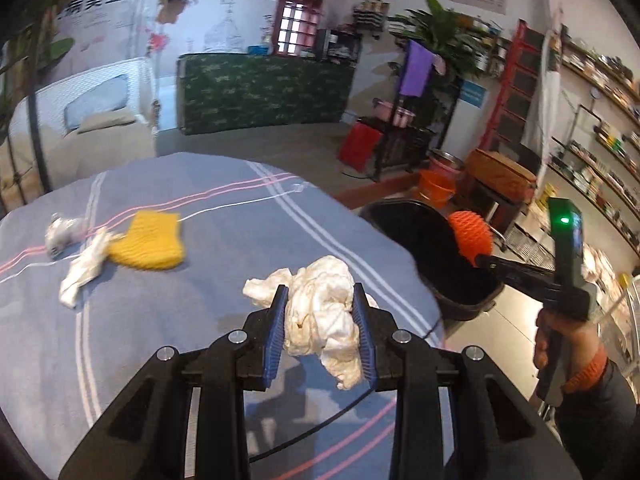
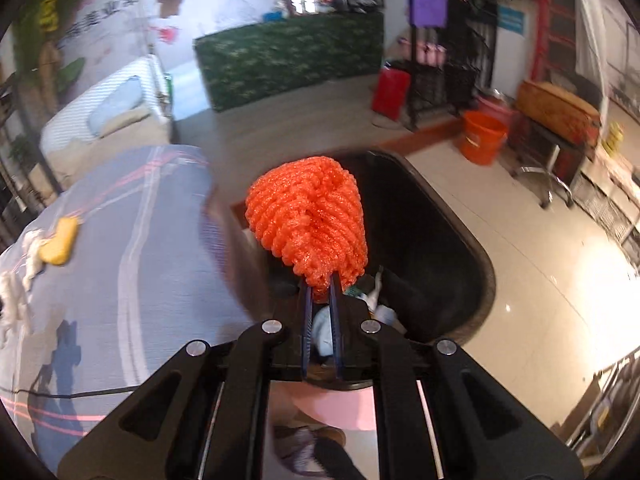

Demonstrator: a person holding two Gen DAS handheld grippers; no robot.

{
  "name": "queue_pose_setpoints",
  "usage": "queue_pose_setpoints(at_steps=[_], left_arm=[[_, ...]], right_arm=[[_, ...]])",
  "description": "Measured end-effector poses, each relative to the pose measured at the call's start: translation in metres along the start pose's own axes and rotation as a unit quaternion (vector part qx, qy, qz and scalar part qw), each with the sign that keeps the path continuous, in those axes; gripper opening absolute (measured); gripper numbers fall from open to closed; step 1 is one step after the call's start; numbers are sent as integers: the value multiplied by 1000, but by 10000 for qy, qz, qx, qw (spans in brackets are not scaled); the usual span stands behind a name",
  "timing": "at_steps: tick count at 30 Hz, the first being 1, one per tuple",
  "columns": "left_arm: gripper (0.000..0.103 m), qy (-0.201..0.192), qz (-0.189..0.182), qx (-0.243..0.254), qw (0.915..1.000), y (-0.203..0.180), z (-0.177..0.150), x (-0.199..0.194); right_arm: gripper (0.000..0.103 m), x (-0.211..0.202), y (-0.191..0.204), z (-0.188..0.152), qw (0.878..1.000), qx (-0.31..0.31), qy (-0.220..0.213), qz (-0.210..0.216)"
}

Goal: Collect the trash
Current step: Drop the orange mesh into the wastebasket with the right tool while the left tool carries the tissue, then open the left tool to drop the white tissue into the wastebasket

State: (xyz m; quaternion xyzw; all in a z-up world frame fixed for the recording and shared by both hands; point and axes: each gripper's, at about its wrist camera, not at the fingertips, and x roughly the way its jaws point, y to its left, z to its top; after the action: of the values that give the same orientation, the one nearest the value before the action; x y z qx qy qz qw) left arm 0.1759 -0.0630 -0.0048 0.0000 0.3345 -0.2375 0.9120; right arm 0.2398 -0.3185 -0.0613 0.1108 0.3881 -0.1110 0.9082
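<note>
My left gripper [image 1: 320,296] is shut on a crumpled white tissue wad [image 1: 320,312], held just above the blue striped tablecloth [image 1: 180,340]. My right gripper [image 2: 322,280] is shut on an orange foam net [image 2: 308,220] and holds it over the black trash bin [image 2: 440,240]; the net [image 1: 470,238] and bin [image 1: 424,240] also show in the left wrist view. On the cloth at the far left lie a yellow foam net [image 1: 150,246], a twisted white tissue [image 1: 86,266] and a crumpled silvery wrapper [image 1: 64,232].
The bin stands on the tiled floor off the table's right edge and holds some trash [image 2: 376,300]. An orange bucket [image 2: 482,136] and a dark rack [image 1: 404,144] stand further back. A white chair [image 1: 80,120] is behind the table.
</note>
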Motion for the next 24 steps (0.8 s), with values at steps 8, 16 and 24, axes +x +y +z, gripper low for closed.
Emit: queue_pose_setpoints(at_steps=[8, 16, 24], left_arm=[[32, 164, -352, 392, 9985, -47, 12, 34], [32, 277, -626, 828, 9942, -83, 26, 66], [32, 522, -1005, 1006, 9885, -121, 46, 120]], right_arm=[[28, 40, -24, -6, 9990, 177, 320, -241], [50, 28, -33, -22, 9990, 368, 183, -162], [57, -4, -33, -39, 9996, 200, -46, -184]])
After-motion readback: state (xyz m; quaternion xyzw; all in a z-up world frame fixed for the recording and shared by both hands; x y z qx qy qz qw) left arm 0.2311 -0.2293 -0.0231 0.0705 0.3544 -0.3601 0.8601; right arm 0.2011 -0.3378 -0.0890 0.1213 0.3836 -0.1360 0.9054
